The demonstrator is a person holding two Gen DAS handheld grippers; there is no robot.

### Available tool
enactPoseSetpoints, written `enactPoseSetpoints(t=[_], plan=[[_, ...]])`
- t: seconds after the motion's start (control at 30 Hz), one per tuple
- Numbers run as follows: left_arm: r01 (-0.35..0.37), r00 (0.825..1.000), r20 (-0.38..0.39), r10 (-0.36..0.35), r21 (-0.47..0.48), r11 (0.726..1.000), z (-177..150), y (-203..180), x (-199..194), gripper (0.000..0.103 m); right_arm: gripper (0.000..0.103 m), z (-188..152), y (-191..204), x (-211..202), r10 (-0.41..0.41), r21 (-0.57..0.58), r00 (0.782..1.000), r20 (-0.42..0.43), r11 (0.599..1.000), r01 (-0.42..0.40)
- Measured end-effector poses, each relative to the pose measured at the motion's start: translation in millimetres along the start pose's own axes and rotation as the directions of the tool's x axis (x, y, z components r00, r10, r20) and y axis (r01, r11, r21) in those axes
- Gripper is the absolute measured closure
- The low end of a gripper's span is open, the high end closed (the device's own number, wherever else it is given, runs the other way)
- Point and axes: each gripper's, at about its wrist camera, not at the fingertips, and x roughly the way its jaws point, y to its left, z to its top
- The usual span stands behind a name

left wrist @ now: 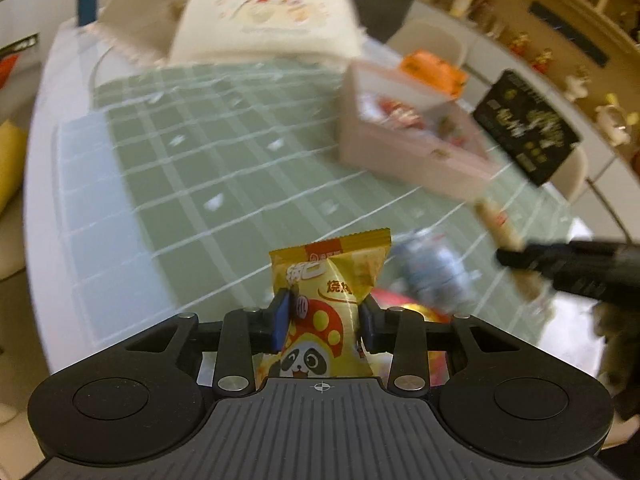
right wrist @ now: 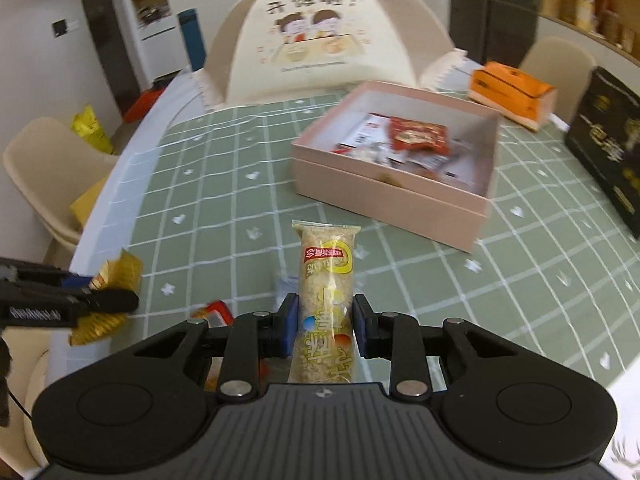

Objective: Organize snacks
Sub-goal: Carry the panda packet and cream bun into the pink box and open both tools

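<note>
My left gripper [left wrist: 325,322] is shut on a yellow panda snack packet [left wrist: 332,292], held above the green checked tablecloth. My right gripper [right wrist: 326,326] is shut on a long clear rice-bar packet [right wrist: 328,300]. The pink open box [right wrist: 400,196] holding several snack packets [right wrist: 416,136] sits ahead and to the right in the right wrist view; it also shows blurred in the left wrist view [left wrist: 404,148]. The right gripper with its bar [left wrist: 500,224] shows at the right of the left wrist view. The left gripper with the yellow packet [right wrist: 108,292] shows at the left of the right wrist view.
A silver-blue packet [left wrist: 436,272] and a red-yellow packet [right wrist: 214,314] lie on the cloth near the grippers. The box's cartoon-printed lid [right wrist: 316,40] stands at the back. An orange carton [right wrist: 508,92] and a black box [right wrist: 608,148] stand at the right. Beige chairs [right wrist: 44,164] surround the table.
</note>
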Motion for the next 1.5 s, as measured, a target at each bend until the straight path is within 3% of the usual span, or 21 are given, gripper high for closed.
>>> enactPoseSetpoints(t=[0.1,0.2,0.3,0.37,0.43,0.5,0.63,0.77,0.87,0.9,0.93,0.97,1.03,1.13,1.23,1.3,1.4,1.5], plan=[[0.088,0.994,0.061,-0.089,0.023,0.996,23.6,-18.3,-8.7,0.063,0.075,-9.7,-11.0,-5.6,-0.031,0.018,1.0,0.004,0.999,0.031],[0.134,0.979,0.143,-0.145,0.08,0.988,68.8,-41.4,-13.2,0.063,0.075,-16.0,-24.1,-13.4,-0.038,0.056,0.999,0.011,0.998,0.037],[0.206,0.952,0.21,-0.224,0.102,0.973,127.4,-60.7,-1.4,0.062,0.075,-15.6,-33.3,-20.6,-0.05,0.088,0.998,0.025,0.995,0.048],[0.269,0.938,0.203,-0.281,0.084,0.959,164.8,-68.6,23.0,0.061,0.075,-13.0,-36.4,-26.0,-0.062,0.1,0.997,0.04,0.993,0.057],[0.291,0.932,0.211,-0.294,0.048,0.956,191.3,-69.8,48.3,0.061,0.075,-9.1,-38.9,-29.2,-0.069,0.113,0.996,0.05,0.992,0.063],[0.273,0.927,0.257,-0.274,0.039,0.961,198.0,-68.0,54.3,0.061,0.075,-4.1,-41.3,-28.8,-0.078,0.124,0.996,0.047,0.99,0.072],[0.29,0.923,0.262,-0.282,0.007,0.957,175.5,-47.7,43.5,0.061,0.075,4.4,-48.7,-29.5,-0.106,0.119,0.993,0.044,0.988,0.1],[0.255,0.954,0.176,-0.242,-0.054,0.966,135.0,-21.1,51.0,0.061,0.075,34.2,-60.7,-27.1,-0.09,0.115,0.993,0.07,0.99,0.081],[0.239,0.968,0.101,-0.228,-0.121,0.963,103.2,-5.9,65.6,0.061,0.075,89.6,-70.0,-17.7,-0.083,0.092,0.984,0.156,0.993,0.069],[0.233,0.971,0.086,-0.222,-0.137,0.963,93.7,-1.1,66.4,0.061,0.069,108.7,-71.0,-12.9,-0.079,0.098,0.98,0.181,0.993,0.062],[0.223,0.974,0.072,-0.215,-0.146,0.964,84.4,2.4,66.4,0.061,0.053,124.9,-71.5,-6.5,-0.08,0.106,0.979,0.189,0.993,0.061],[0.211,0.977,0.06,-0.205,-0.148,0.966,74.6,6.2,65.2,0.061,0.045,140.3,-74.0,1.2,-0.091,0.114,0.98,0.178,0.991,0.071],[0.184,0.983,0.036,-0.181,-0.139,0.973,53.6,13.3,59.2,0.061,0.042,151.8,-76.8,8.6,-0.111,0.124,0.98,0.167,0.988,0.091],[0.144,0.989,0.0,-0.146,-0.144,0.979,25.3,25.9,49.4,0.061,0.041,133.8,-67.7,9.1,-0.058,0.116,0.99,0.128,0.992,0.044],[0.135,0.988,-0.043,-0.147,-0.2,0.97,-3.5,37.0,44.9,0.061,0.036,90.1,-44.7,13.6,0.054,0.117,0.998,0.02,0.992,-0.056],[0.137,0.985,-0.075,-0.159,-0.233,0.963,-19.8,38.0,46.0,0.061,0.036,53.6,-24.5,20.8,0.139,0.12,0.987,-0.079,0.984,-0.129],[0.177,0.974,-0.084,-0.212,-0.306,0.935,-39.4,39.0,43.8,0.063,0.036,4.7,3.3,27.3,0.244,0.137,0.951,-0.19,0.966,-0.221],[0.144,0.986,-0.03,-0.163,-0.337,0.931,-41.6,44.1,27.6,0.063,0.036,-28.8,30.2,26.7,0.217,0.085,0.947,-0.237,0.976,-0.202]])
